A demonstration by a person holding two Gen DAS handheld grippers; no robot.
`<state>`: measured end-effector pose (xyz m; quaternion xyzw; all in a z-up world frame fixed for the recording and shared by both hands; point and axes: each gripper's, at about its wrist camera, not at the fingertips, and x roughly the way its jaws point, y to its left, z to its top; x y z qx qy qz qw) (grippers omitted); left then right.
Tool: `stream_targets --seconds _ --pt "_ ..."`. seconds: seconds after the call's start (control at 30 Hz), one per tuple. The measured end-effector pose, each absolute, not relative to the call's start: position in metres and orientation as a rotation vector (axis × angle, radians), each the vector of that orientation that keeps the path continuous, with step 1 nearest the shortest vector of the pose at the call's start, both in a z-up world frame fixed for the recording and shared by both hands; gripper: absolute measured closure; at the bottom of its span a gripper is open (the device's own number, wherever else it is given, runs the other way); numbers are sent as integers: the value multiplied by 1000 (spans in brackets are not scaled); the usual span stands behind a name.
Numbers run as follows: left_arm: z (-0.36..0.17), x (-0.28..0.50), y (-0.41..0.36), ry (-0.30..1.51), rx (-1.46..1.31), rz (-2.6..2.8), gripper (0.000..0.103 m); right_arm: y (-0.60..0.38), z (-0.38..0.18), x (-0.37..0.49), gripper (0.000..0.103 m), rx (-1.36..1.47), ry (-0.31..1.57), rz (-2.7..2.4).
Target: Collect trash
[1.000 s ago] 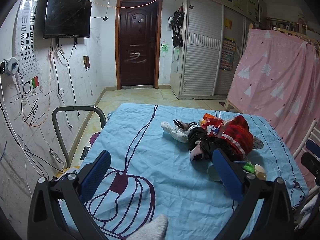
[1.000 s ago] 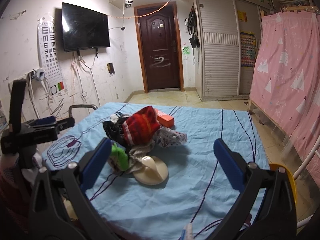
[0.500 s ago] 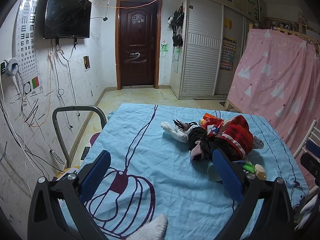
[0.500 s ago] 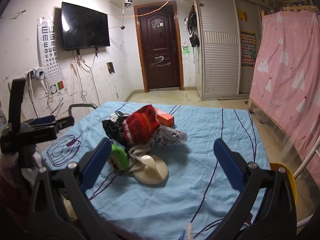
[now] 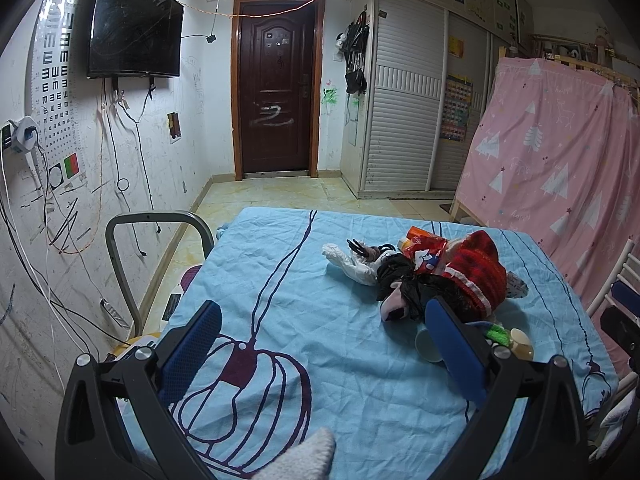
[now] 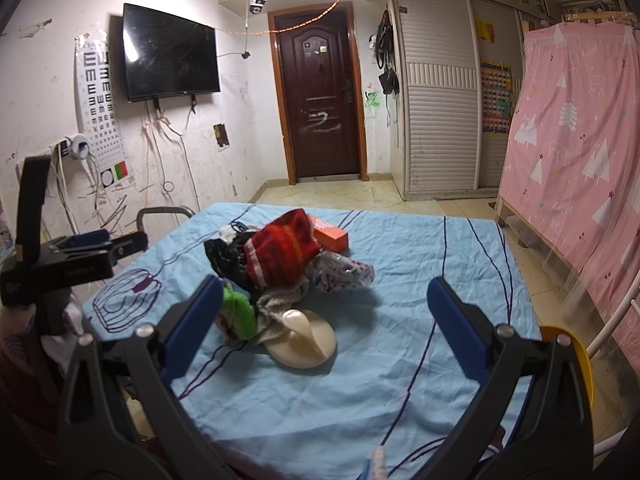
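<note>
A heap of trash and clothing lies on the blue-covered table [image 5: 280, 320]: a red knit piece [image 5: 476, 272], black bag [image 5: 400, 276], white glove [image 5: 348, 260], orange box [image 6: 330, 234], green item [image 6: 236, 312], cream round lid [image 6: 304, 336] and a small cup [image 5: 426, 346]. My left gripper [image 5: 320, 348] is open and empty, above the near left part of the table, the heap to its right. My right gripper [image 6: 324, 316] is open and empty, with the heap just ahead between its fingers. The left gripper also shows in the right wrist view [image 6: 80, 252].
A grey metal chair frame [image 5: 156, 224] stands at the table's left edge. A yellow bin rim [image 6: 580, 356] sits at the right near corner. A pink curtain [image 5: 560, 160] hangs on the right. A white chair [image 5: 616, 276] stands beside it.
</note>
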<state>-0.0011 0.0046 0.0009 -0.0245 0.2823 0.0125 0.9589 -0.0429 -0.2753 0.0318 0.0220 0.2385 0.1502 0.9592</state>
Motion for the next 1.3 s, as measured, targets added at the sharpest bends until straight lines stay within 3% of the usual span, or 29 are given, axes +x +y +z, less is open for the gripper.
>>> stream_targets --seconds 0.5,0.8,1.1,1.13,1.2,1.3 --pt "-2 0 -1 580 -33 24 10 -272 13 -42 5 49 502 309" --pt "-6 -4 -17 563 -46 -165 10 -263 -15 -32 5 31 607 386" --pt "-31 16 -42 684 -86 -313 10 -255 -37 -12 6 14 695 437" --pt "-33 18 -45 697 -92 -326 10 -256 -40 -8 7 11 709 438" --pt "-37 23 -52 717 -101 -345 10 -256 -44 -1 29 3 735 440" --pt "-41 30 -61 740 -117 -367 10 -252 -47 9 32 -18 769 461"
